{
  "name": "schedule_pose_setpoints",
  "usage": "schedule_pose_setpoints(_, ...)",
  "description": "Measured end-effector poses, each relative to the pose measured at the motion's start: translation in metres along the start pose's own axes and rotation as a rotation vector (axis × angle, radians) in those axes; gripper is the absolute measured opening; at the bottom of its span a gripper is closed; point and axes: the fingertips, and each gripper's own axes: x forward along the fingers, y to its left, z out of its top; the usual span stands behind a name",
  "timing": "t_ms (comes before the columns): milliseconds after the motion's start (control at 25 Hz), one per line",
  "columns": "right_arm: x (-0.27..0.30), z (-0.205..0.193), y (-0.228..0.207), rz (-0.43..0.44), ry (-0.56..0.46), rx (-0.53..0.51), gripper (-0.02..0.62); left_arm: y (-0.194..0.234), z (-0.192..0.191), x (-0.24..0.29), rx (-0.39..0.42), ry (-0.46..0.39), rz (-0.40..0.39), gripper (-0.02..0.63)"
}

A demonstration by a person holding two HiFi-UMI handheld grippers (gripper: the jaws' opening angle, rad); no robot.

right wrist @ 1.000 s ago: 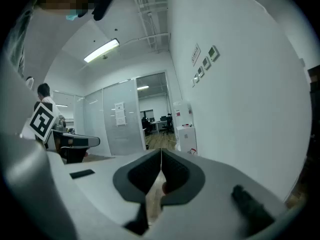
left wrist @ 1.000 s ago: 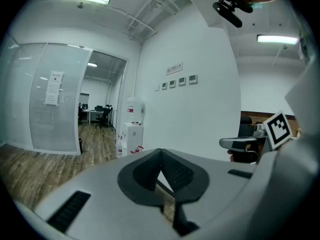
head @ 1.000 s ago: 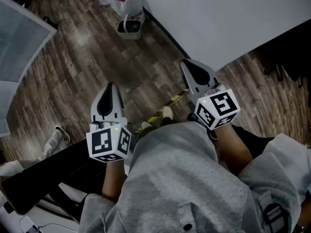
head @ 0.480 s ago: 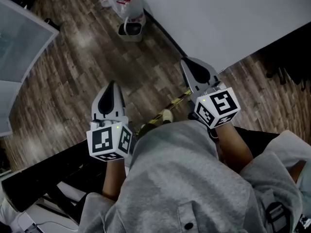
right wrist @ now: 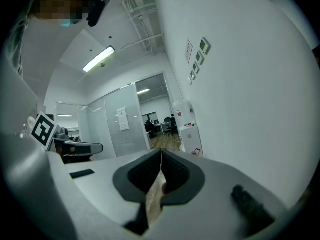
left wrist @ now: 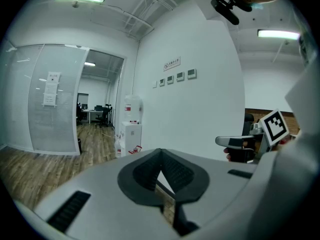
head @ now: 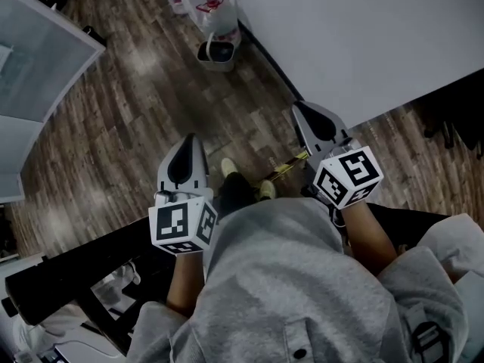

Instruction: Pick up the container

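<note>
No container for the task shows in any view. In the head view my left gripper (head: 184,151) is held in front of the person's grey sweatshirt, above the wooden floor, with its jaws shut and nothing between them. My right gripper (head: 311,118) hovers to the right, near the foot of the white wall, also shut and empty. The left gripper view shows the tips of my left gripper (left wrist: 160,151) touching, with the right gripper's marker cube (left wrist: 275,126) at the right. The right gripper view shows my right gripper (right wrist: 160,154) with its tips together.
A small bin (head: 218,52) and a white bag (head: 224,13) stand by the white wall (head: 363,36) at the top. A glass partition (head: 34,66) lies to the left. Black furniture (head: 76,267) sits at the lower left. The person's shoes (head: 229,168) stand on the floor between the grippers.
The view has shifted: the bin and wall have slid right and down. Both grippers sit slightly lower and further right. The person's foot has stepped forward between them. Jaws stay shut.
</note>
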Motion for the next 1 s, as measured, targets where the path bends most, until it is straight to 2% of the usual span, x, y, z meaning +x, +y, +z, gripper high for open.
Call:
schedule_pose_setpoints(480, 0.062, 0.01, -0.016, -0.004, -0.003, -0.011, 0.025, 0.029, 0.014, 0.06, 0.004, 0.001, -0.037, 0.012)
schedule_pose_setpoints(1000, 0.187, 0.036, -0.024, 0.05, 0.055, -0.062, 0.025, 0.106, 0.04, 0.15, -0.034, 0.014, -0.045, 0.012)
